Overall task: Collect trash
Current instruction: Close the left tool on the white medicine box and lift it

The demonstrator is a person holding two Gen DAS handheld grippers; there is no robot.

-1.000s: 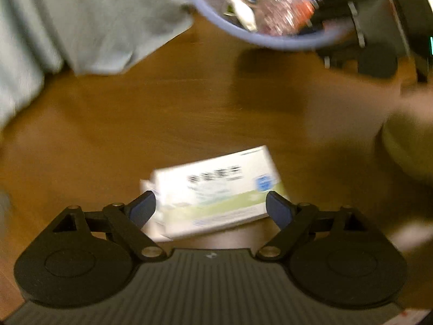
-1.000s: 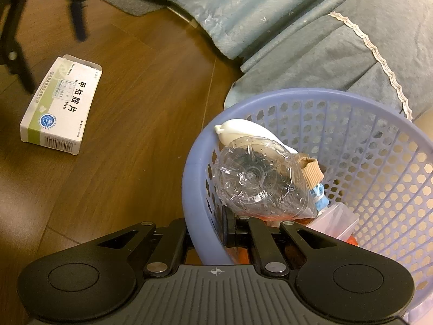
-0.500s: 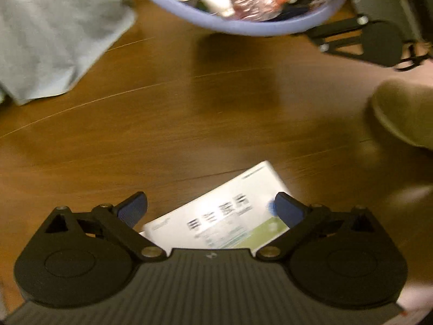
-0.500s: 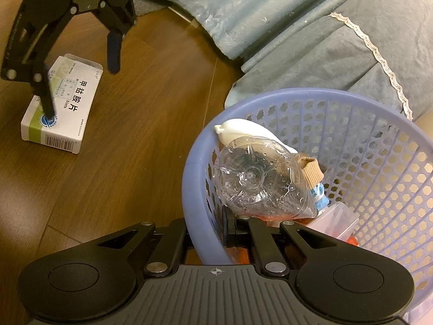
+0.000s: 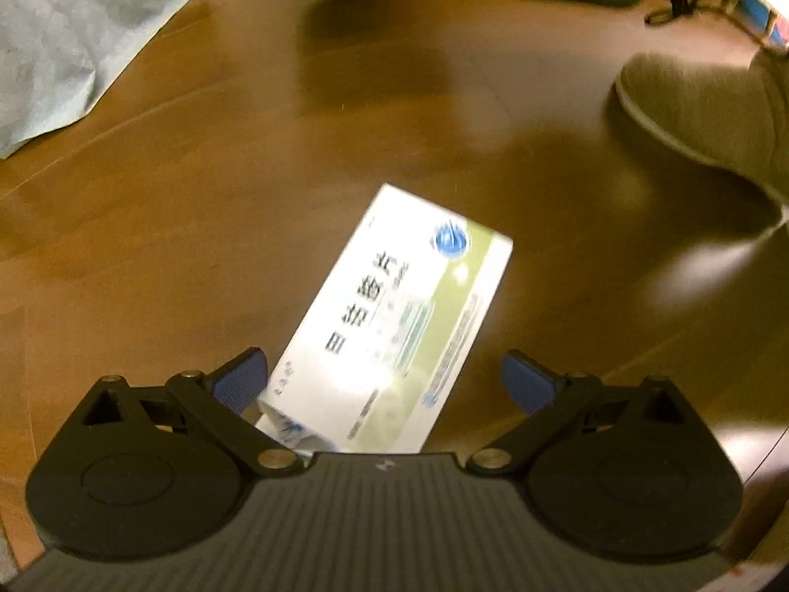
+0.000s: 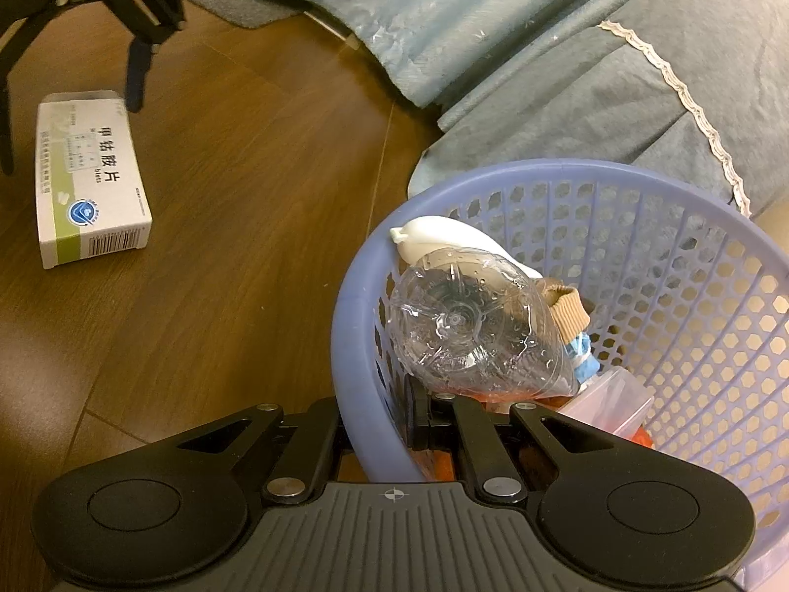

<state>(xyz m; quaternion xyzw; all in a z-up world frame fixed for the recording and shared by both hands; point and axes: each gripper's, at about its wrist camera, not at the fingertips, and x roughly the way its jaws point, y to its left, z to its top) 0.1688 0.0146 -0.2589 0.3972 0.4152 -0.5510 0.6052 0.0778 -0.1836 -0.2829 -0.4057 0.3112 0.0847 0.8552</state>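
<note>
The left gripper stands wide open over the wooden floor, holding nothing; the white-and-green medicine box lies flat on the floor between its blue-padded fingers, its near corner close against the left pad and clear of the right one. The right gripper is closed on the near rim of the blue perforated basket, one finger inside and one outside. Just ahead of it in the basket lie a crushed clear bottle and other rubbish.

Glossy wood floor, glossy cardboard box, perforated plastic basket, crinkled clear-plastic bottle.
</note>
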